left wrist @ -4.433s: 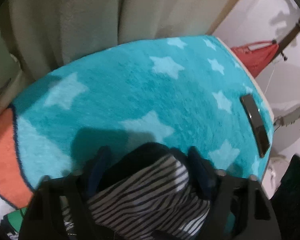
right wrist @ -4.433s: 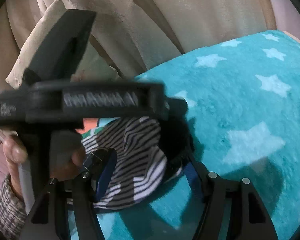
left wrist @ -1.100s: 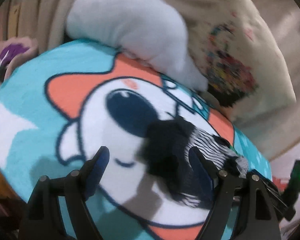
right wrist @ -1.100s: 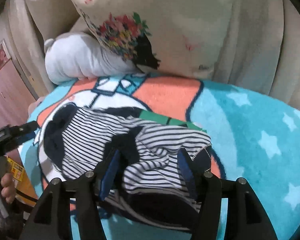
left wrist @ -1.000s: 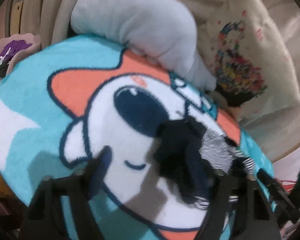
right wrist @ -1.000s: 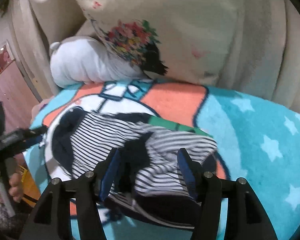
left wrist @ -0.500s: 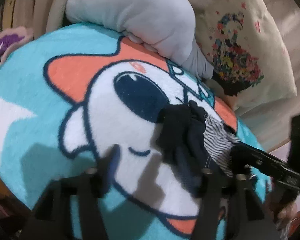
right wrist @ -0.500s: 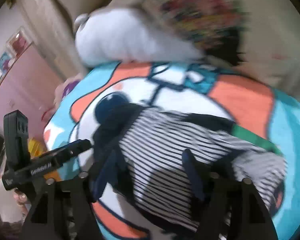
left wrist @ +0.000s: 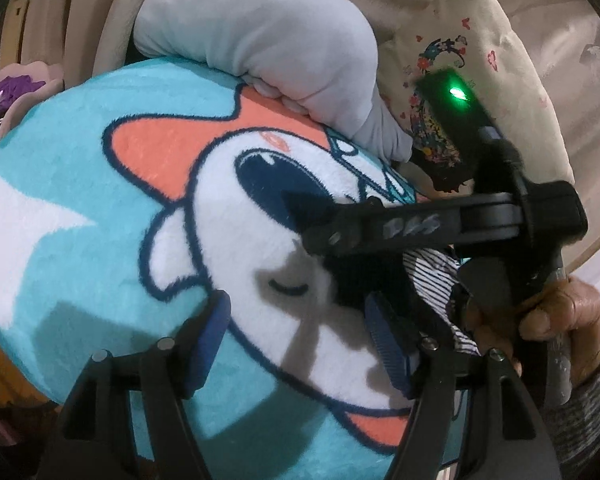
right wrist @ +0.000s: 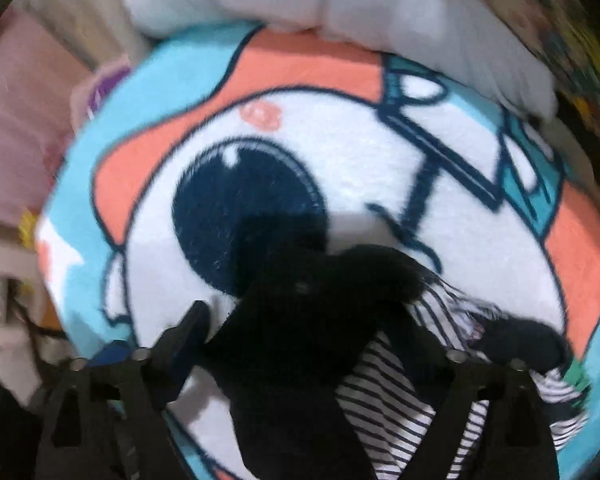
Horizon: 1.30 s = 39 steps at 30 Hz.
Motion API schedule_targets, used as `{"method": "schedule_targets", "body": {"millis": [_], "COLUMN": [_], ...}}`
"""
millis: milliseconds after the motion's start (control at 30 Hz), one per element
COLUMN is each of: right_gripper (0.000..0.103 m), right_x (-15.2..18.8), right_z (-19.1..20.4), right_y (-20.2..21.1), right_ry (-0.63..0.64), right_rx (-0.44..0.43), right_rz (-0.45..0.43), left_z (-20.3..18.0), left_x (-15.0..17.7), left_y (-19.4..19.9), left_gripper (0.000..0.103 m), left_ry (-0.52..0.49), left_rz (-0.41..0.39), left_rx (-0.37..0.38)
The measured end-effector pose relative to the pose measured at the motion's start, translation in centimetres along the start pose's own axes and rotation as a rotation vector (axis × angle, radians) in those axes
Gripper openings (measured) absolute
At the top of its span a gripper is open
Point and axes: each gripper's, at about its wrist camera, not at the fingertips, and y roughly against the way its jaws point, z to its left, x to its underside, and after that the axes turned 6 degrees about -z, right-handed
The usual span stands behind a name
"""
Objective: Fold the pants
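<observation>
The pants (right wrist: 400, 396) lie bunched on the blanket (left wrist: 80, 264), toward its right part in the left wrist view, over the lower edge of the printed cartoon face. Behind the blanket a bolster pillow (left wrist: 260, 40) rests on its far edge, with a cushion (left wrist: 500, 92) just to the right of it and partly behind it. The right hand-held gripper (right wrist: 304, 344) hangs over the near end of the pants, and the left hand-held gripper (left wrist: 300, 328) stands above bare blanket just left of the pants.
</observation>
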Motion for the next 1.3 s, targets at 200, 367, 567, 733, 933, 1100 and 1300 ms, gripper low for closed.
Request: {"method": "schedule_targets", "body": {"millis": [200, 367, 567, 733, 933, 1100, 1300], "right_gripper": [0.061, 0.037, 0.037, 0.037, 0.037, 0.037, 0.037], "right_x": [0.6, 2.0, 2.5, 3.7, 5.2, 8.0, 13.2], "right_z": [0.0, -2.8, -4.2, -6.5, -8.2, -11.4, -17.5], "right_y": [0.9, 2.7, 3.6, 5.3, 8.2, 11.0, 11.9], "right_ry": [0.060, -0.011, -0.073, -0.125, -0.160, -0.231, -0.367], "right_rx": [0.078, 0.003, -0.099, -0.187, -0.253, -0.284, -0.307], "right_rz": [-0.051, -0.115, -0.143, -0.191, -0.307, -0.397, -0.470], "left_z": [-0.3, -2.2, -5.9, -7.6, -10.4, -14.9, -19.8], "left_x": [0.3, 0.0, 0.0, -0.1, 0.2, 1.1, 3.5], "left_y": [0.0, -0.8, -2.7, -3.8, -3.1, -2.9, -4.4], "left_gripper": [0.070, 0.072, 0.072, 0.016, 0.013, 0.013, 0.013], "left_ry": [0.009, -0.033, -0.142, -0.165, -0.211, -0.293, -0.406], "left_rz": [0.017, 0.026, 0.034, 0.076, 0.069, 0.077, 0.113], "left_rx": [0.018, 0.033, 0.046, 0.087, 0.111, 0.156, 0.174]}}
